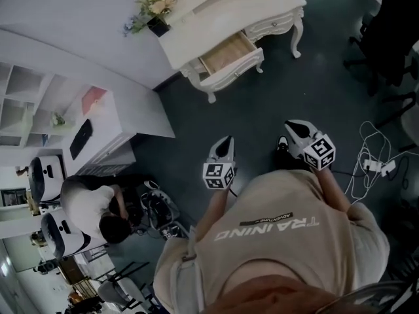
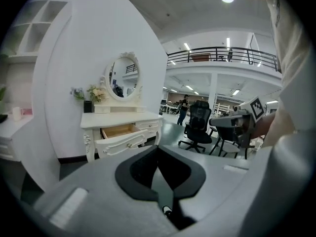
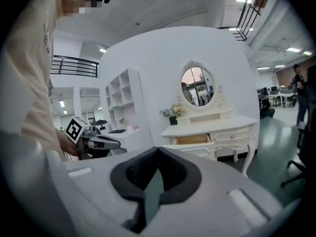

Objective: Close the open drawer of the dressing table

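- The drawer [image 1: 230, 55] stands pulled out of the dressing table [image 1: 216, 8], well apart from both grippers
- Left gripper [image 1: 225, 142]: jaws pressed together, holding nothing
- Right gripper [image 1: 296, 128]: jaws likewise together, empty

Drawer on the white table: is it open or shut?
Open. The drawer sticks out from the front of the dressing table, and its wooden inside shows from above.

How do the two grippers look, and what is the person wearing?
The left gripper and the right gripper look alike: white shells, black inside, and each carries a cube with black-and-white square markers. The person wears a beige T-shirt printed with the word TRAINING.
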Motion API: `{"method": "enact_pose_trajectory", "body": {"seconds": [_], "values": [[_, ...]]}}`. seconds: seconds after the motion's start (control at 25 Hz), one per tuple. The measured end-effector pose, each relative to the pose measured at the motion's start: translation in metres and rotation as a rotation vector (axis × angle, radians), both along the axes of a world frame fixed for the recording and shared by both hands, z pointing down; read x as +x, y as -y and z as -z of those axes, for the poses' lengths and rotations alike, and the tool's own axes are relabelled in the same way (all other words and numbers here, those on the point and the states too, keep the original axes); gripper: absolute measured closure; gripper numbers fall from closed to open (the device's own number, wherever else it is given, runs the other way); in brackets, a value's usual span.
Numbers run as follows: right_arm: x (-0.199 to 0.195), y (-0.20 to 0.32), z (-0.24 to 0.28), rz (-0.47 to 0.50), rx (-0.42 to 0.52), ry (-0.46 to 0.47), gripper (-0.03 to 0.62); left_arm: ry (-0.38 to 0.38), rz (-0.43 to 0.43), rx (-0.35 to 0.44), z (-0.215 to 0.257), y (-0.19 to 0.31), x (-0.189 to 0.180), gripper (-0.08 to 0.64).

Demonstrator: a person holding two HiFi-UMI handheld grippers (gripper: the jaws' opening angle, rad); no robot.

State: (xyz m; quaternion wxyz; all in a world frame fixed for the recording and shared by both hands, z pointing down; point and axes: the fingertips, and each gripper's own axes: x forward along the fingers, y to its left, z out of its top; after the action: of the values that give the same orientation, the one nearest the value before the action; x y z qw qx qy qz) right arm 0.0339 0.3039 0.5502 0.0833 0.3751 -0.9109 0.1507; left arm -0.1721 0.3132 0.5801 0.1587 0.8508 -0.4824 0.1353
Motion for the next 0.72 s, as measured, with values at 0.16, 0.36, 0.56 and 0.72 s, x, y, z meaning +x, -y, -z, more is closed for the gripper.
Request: {"method": "enact_pose_trajectory", "body": {"seconds": [0.16, 0.36, 0.56, 0.72], "values": [[0.006, 0.060, 0.001, 0.057, 0.010, 0.054, 0.588, 0.023, -0.009, -0.013, 0.004, 0.052, 0.033, 0.560], [0.021, 0.128, -0.008, 0.126, 0.017, 0.085, 0.588, 0.064, -0.007, -0.052, 0.004, 0.119, 0.067, 0.560], [0.044, 0.188, -0.025, 0.145, 0.030, 0.040, 0.588, 0.028, 0.061, -0.110, -0.012, 0.170, 0.083, 0.560], [0.040, 0.204, -0.046, 0.185, -0.030, 0.077, 0.588, 0.032, 0.083, -0.174, -0.038, 0.187, 0.080, 0.560]]}}
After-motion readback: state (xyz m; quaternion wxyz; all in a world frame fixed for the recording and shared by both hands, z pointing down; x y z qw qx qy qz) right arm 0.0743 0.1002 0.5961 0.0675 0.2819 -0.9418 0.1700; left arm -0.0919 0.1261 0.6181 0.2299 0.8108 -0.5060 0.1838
